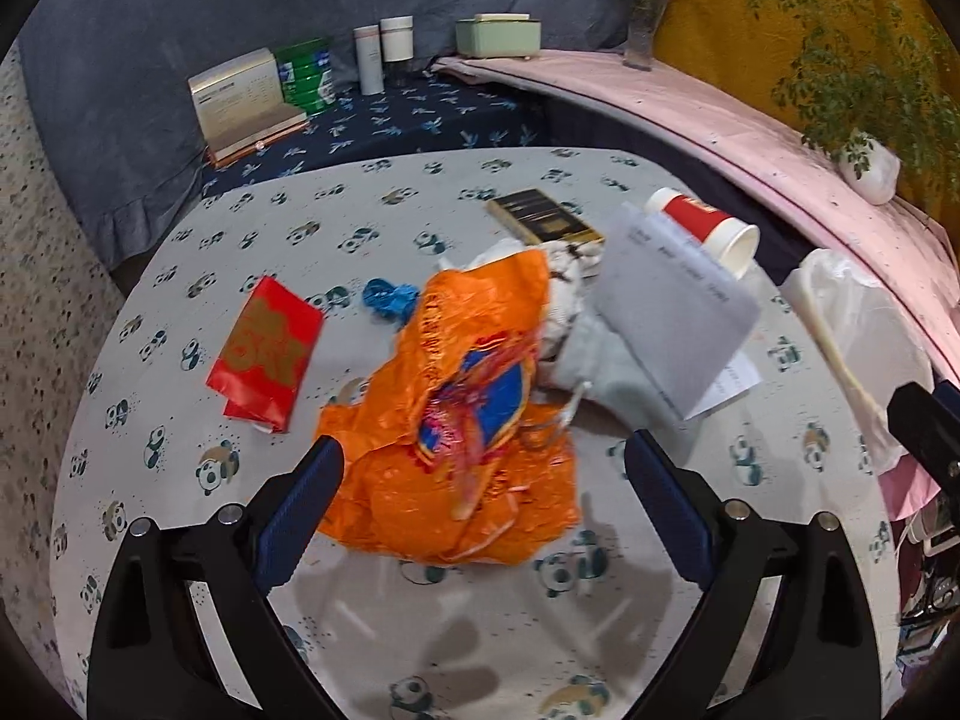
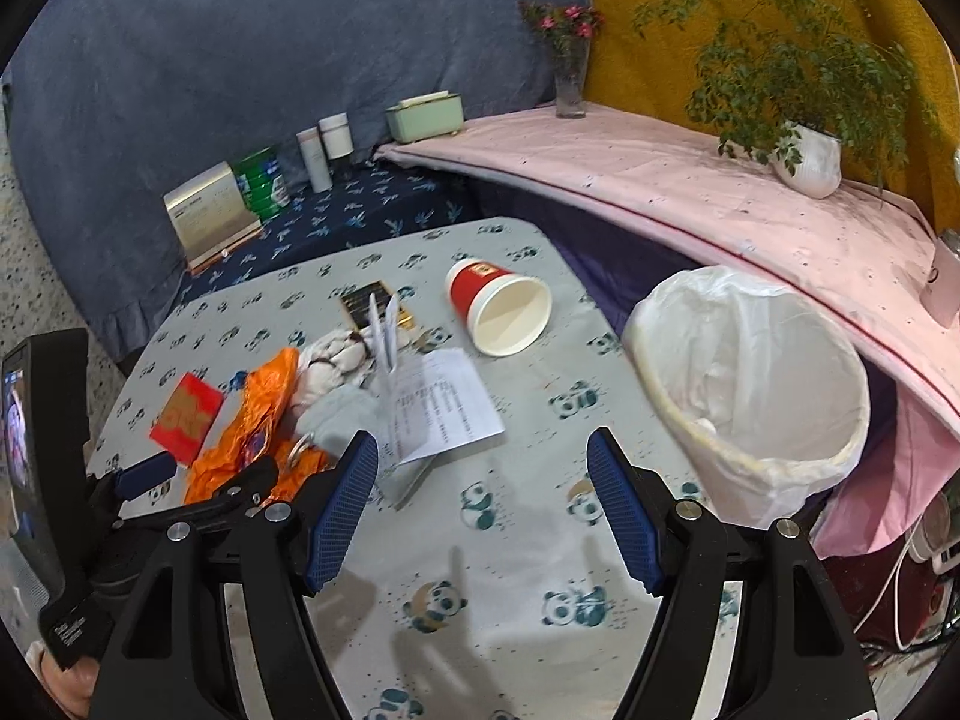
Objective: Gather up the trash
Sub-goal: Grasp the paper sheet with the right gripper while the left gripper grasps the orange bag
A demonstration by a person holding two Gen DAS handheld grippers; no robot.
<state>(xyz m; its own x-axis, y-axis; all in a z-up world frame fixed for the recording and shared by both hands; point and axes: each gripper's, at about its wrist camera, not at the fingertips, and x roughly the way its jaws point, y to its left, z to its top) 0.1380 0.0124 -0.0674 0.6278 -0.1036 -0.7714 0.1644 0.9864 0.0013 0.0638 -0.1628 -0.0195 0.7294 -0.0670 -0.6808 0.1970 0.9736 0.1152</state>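
Left tongs (image 1: 483,501) stand open over the crumpled orange wrapper (image 1: 456,420) on the panda-print surface (image 1: 180,480), pads clear of it. Right tongs (image 2: 483,513) stand open and empty above bare surface; the red paper cup (image 2: 498,306) lies tipped beyond them, near the lined waste bin (image 2: 750,384).

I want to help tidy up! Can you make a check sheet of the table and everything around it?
Surface: panda-print tablecloth, littered.
Job's things: orange wrapper, red packet, tipped red paper cup, printed paper, blue scrap, white-lined bin beside the table.
Clutter: dark box, pale cloth.
Grippers: left gripper open over the wrapper; right gripper open, empty.
Cables: white cable, lower right.
Surroundings: potted plant, flower vase, green box.
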